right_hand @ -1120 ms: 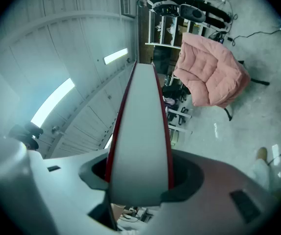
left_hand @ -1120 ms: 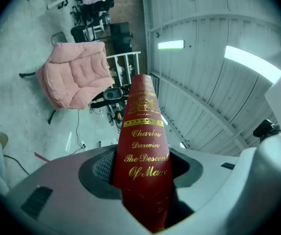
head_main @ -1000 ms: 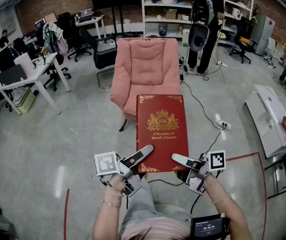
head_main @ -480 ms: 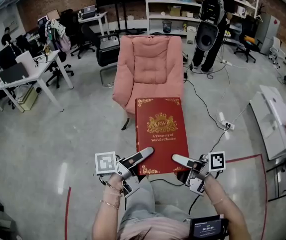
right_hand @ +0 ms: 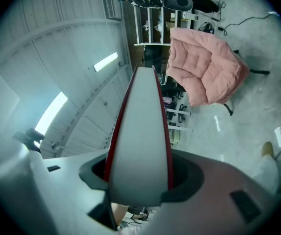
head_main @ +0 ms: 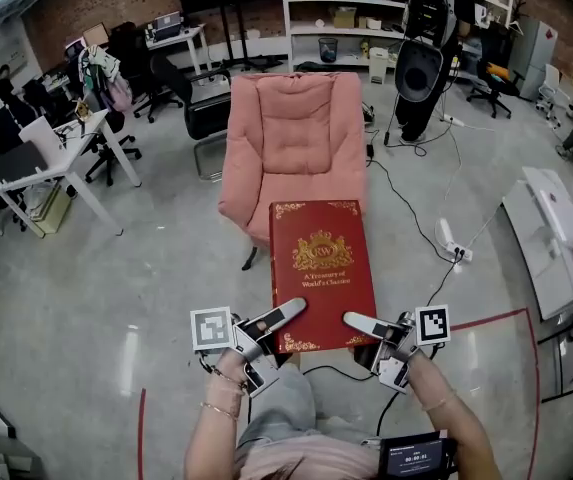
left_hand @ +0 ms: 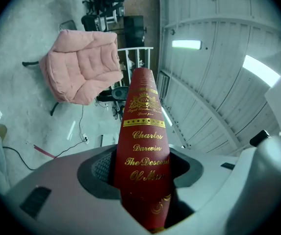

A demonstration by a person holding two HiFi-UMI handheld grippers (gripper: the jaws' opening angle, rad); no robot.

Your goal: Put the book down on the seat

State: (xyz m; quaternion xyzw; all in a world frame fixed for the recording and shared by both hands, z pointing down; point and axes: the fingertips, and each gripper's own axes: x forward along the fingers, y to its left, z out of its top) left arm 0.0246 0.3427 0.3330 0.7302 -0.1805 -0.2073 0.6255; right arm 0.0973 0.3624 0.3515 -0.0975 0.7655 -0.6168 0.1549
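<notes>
A large red book (head_main: 322,271) with gold print lies flat in the air, held level in front of me. My left gripper (head_main: 278,320) is shut on its near left corner, and its gold-lettered spine (left_hand: 142,146) fills the gap between the jaws. My right gripper (head_main: 364,323) is shut on the near right corner, with the white page edge (right_hand: 140,146) wedged between the jaws. The pink armchair (head_main: 291,138) stands just beyond the book's far edge, seat empty. The same armchair (left_hand: 79,65) shows in the left gripper view, and the armchair (right_hand: 206,67) in the right gripper view.
A person with a backpack (head_main: 428,38) stands behind the chair by white shelves (head_main: 351,13). Desks (head_main: 51,163) with office chairs are at left. A white table (head_main: 551,233) is at right. Cables and a power strip (head_main: 451,248) lie on the floor right of the chair. Red tape (head_main: 496,318) marks the floor.
Both grippers have carried the book forward toward the armchair. The chair sits closer and lower in the head view, and the book's far edge now reaches the seat front.
</notes>
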